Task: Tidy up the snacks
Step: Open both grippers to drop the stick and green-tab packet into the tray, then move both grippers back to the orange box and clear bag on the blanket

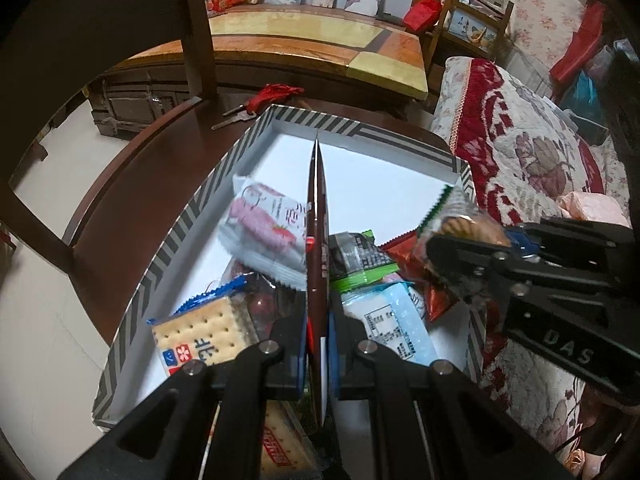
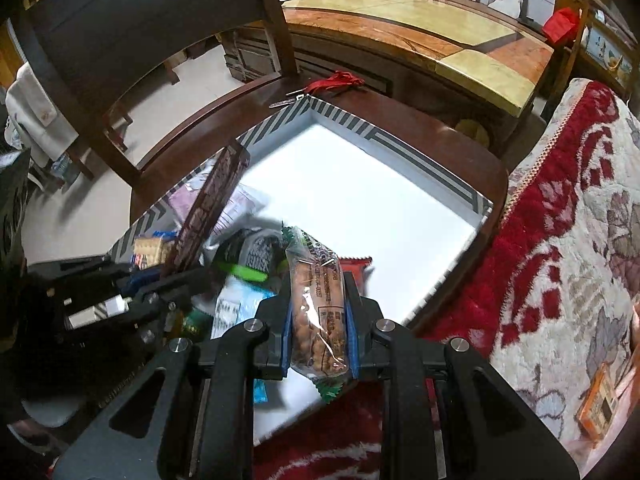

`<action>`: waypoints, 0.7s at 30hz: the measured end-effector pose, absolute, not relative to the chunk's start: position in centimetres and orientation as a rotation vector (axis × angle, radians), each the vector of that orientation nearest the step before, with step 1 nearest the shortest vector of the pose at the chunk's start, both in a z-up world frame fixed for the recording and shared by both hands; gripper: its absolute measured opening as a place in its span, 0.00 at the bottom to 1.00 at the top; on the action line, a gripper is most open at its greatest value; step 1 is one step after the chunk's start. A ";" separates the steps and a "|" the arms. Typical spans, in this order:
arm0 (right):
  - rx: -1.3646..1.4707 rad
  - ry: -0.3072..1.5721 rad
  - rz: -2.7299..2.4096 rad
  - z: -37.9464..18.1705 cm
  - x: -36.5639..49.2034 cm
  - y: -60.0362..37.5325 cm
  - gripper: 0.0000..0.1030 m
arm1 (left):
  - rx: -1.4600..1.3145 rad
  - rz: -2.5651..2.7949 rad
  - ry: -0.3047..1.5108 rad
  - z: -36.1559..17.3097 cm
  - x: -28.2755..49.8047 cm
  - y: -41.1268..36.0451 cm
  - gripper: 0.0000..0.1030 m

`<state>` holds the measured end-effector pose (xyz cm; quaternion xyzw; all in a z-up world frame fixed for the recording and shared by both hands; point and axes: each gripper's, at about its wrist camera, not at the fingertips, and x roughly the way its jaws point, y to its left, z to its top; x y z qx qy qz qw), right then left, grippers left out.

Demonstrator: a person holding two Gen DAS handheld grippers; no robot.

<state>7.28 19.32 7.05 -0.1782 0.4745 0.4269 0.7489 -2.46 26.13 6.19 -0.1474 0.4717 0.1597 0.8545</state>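
A striped-rim white box (image 1: 360,128) sits on a dark wooden chair seat and holds several snack packets. My left gripper (image 1: 318,344) is shut on a flat brown snack packet (image 1: 316,240), held on edge above the box; it also shows in the right wrist view (image 2: 212,204). My right gripper (image 2: 318,320) is shut on a clear bag of brown biscuits (image 2: 318,304), above the box's near side; the bag also shows in the left wrist view (image 1: 460,220). A cracker pack (image 1: 200,336), a pink-white packet (image 1: 268,220) and a pale blue packet (image 1: 396,320) lie in the box.
Keys with a red tassel (image 1: 256,104) lie on the chair seat behind the box. A red-patterned quilted cushion (image 2: 560,240) lies to the right. The chair back (image 2: 132,12) rises on the left. A long wooden table (image 2: 400,12) stands behind.
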 end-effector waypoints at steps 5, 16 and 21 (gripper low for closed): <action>-0.325 1.054 0.953 6.3 7.5 20.4 0.21 | -0.307 0.347 1.000 5.9 -2.4 26.3 0.10; -0.192 1.073 0.959 7.4 7.0 17.4 0.45 | -0.276 0.408 0.970 7.0 -2.7 25.7 0.61; -0.160 1.031 0.942 8.5 6.1 14.1 0.45 | -0.274 0.406 0.915 8.7 -3.2 24.8 0.74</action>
